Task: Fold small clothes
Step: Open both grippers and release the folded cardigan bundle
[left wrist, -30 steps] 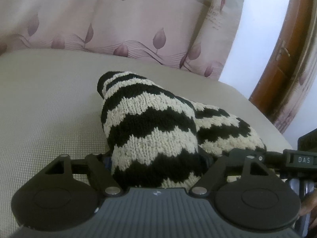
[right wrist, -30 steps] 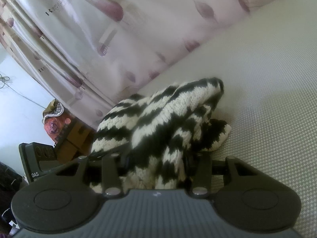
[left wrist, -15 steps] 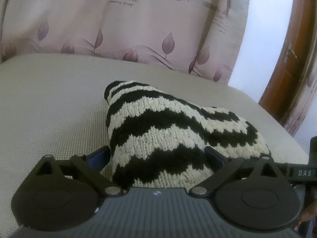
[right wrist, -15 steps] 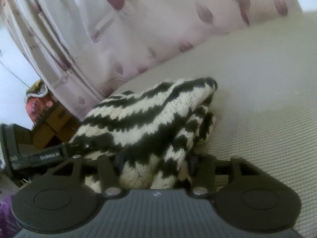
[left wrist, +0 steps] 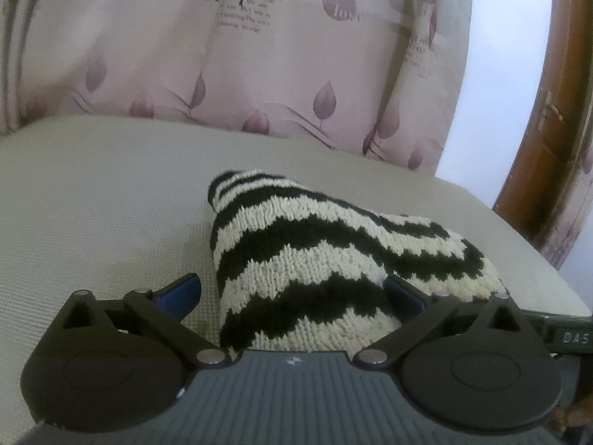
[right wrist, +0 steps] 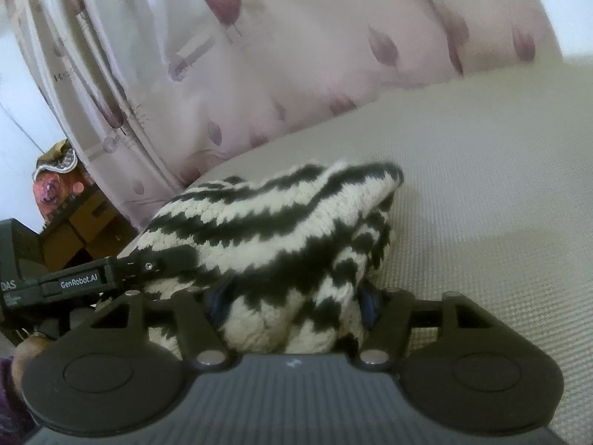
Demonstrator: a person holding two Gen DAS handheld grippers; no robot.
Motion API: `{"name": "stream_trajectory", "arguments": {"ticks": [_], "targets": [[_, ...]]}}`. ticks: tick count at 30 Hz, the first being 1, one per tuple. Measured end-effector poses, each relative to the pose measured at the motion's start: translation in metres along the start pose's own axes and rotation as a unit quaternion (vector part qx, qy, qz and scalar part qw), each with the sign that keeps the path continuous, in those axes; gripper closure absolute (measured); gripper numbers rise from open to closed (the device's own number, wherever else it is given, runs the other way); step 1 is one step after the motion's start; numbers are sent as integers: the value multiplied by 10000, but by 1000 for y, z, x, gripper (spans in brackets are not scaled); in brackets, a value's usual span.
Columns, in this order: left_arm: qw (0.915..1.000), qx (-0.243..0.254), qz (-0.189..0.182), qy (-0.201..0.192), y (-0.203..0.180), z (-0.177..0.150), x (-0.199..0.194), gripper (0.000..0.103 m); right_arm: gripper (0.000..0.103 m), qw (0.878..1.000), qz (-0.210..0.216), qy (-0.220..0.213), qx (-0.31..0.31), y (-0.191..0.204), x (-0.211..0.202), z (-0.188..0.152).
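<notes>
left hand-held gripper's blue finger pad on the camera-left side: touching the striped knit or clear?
Apart. The left wrist view shows beige cushion between that blue pad and the striped knit.

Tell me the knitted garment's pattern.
Black and cream zigzag stripes on the knitted garment, clearest from the left wrist.

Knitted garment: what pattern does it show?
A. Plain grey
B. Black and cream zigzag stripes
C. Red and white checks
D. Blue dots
B: the garment on the beige surface shows alternating black and cream zigzag bands in both views.
</notes>
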State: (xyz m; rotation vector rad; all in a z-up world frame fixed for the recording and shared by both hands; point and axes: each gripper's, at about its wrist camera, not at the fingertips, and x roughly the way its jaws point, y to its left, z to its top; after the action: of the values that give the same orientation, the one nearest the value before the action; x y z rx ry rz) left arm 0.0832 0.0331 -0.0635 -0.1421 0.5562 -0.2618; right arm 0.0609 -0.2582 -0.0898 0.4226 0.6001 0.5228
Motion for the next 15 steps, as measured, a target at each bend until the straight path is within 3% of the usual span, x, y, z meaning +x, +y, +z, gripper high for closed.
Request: {"name": "stream_trajectory", "arguments": {"ticks": [4, 10, 12, 15], "targets": [[9989, 213, 348, -237, -11, -1, -14, 0, 37, 9981, -320, -444, -286, 19, -19, -4], [9923, 557, 942, -575, -36, 0, -34, 0, 26, 9894, -645, -1207, -489, 45, -54, -18], [9886, 639, 1191, -662, -45, 1, -40, 0, 17, 9838, -875, -1401, -690, 57, -62, -24], [9850, 699, 1331, -844, -55, 1, -52, 0, 14, 9757, -1136, -1635, -915, 70, -73, -32]]}}
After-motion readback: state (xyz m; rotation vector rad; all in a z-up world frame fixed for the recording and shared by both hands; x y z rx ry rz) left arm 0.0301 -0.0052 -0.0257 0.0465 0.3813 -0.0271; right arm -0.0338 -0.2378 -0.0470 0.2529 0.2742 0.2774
